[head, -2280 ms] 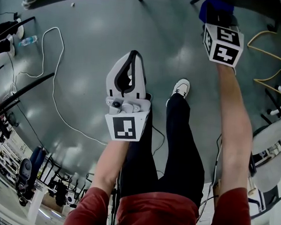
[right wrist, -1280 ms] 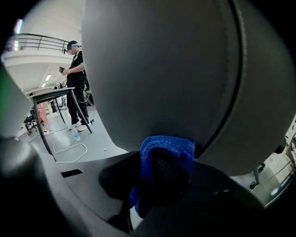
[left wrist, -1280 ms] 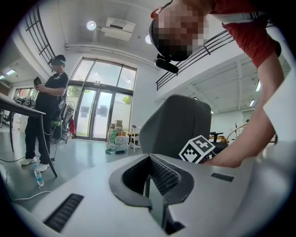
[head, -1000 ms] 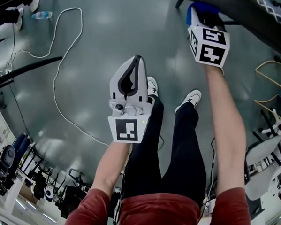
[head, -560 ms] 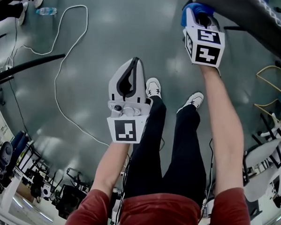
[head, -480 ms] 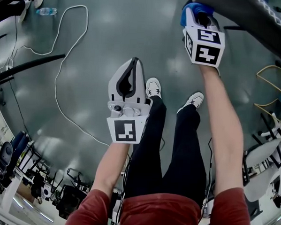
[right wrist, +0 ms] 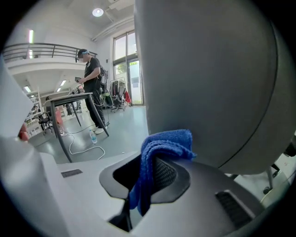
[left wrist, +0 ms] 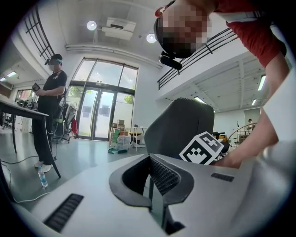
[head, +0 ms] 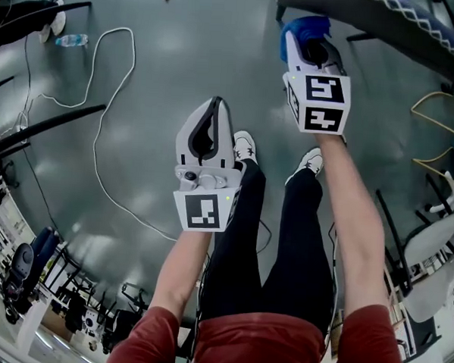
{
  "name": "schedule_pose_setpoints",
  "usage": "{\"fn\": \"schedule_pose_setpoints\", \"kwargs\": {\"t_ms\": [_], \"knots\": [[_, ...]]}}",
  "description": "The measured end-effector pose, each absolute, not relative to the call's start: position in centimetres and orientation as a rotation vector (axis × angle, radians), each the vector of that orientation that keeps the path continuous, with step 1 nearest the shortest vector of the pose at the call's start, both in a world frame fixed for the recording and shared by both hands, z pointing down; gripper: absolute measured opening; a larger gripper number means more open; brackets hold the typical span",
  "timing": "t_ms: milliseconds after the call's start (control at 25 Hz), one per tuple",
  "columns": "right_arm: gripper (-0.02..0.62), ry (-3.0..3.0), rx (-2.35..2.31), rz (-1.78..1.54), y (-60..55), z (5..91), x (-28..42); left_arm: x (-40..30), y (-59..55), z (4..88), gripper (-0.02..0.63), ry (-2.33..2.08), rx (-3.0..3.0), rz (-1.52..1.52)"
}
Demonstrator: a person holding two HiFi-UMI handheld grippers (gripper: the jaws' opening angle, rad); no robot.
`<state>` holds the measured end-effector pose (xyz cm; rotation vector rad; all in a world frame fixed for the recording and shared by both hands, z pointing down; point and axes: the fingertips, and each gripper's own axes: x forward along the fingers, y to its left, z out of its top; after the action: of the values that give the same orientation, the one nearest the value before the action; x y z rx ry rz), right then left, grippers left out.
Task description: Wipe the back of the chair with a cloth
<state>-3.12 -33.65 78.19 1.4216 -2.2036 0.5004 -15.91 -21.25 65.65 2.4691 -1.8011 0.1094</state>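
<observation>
Right gripper (right wrist: 147, 196) pinches a folded blue cloth (right wrist: 164, 143) right at the chair back (right wrist: 208, 78); contact unclear. Cloth looks soft, light and floppy, best held near the fold. Left gripper (left wrist: 155, 185) pressed together, empty.

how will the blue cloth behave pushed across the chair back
Likely floppy: the blue cloth droops in folds over the jaws. Probably light and grippy, given its fuzzy pile, so it should drag against the chair back.

Folded blue cloth (right wrist: 159, 150), clamped between jaws, sits just beside the grey chair back (right wrist: 208, 83).
</observation>
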Motion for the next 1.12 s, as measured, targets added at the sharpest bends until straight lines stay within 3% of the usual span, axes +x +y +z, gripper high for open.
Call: {"fn": "schedule_pose_setpoints", "kwargs": {"t_ms": [680,1120], "knots": [[0.061,-2.124,1.767,0.516,-25.6,71.8,17.0,1.0,-22.9,62.1,0.014,-1.604,2.592,0.051],[0.061,-2.100,1.807,0.484,-24.9,70.2,24.2,7.9,-23.3,61.2,0.014,-1.568,2.620,0.090]]}}
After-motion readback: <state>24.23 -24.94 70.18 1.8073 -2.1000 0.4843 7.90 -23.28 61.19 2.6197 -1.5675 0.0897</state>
